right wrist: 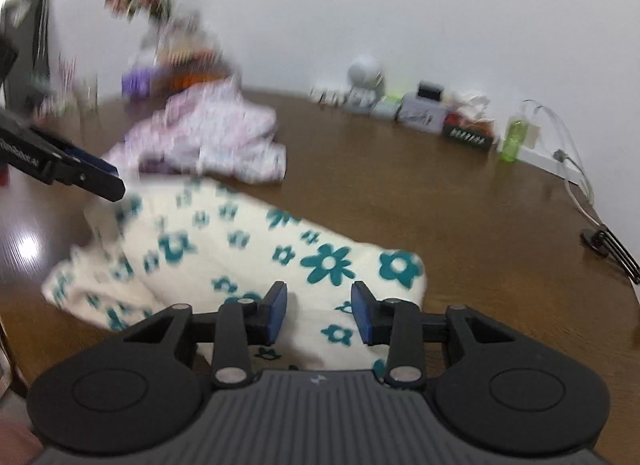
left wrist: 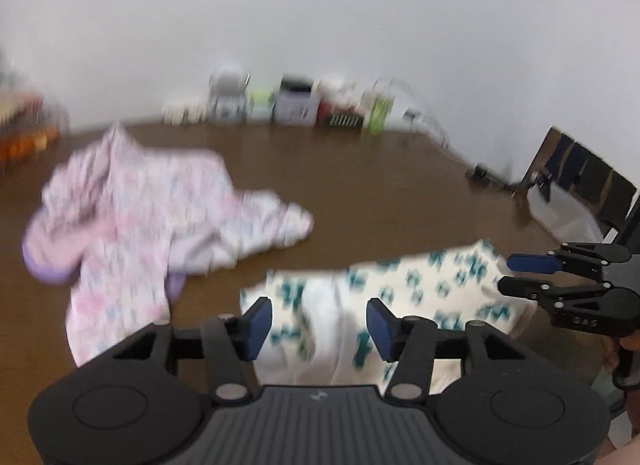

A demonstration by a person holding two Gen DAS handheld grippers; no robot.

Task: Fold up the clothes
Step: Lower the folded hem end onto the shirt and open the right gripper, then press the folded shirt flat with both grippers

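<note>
On glossy wood table [right wrist: 400,193], rumpled flower-print cloth [right wrist: 248,253]

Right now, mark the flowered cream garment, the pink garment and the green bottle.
flowered cream garment [right wrist: 248,249], right wrist view, on its middle panel.
pink garment [left wrist: 132,201], left wrist view, on its crumpled middle.
green bottle [right wrist: 513,141], right wrist view, on its body.

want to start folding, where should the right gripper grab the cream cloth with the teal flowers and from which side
Probably the near right corner of the cream floral garment, just ahead of the right gripper. That end lies flat on the brown table with a clear rounded edge, while the far end is bunched toward the pink garment. Come in low from the near side, open jaws straddling the edge. The left gripper, also open, could take the other end.
</note>
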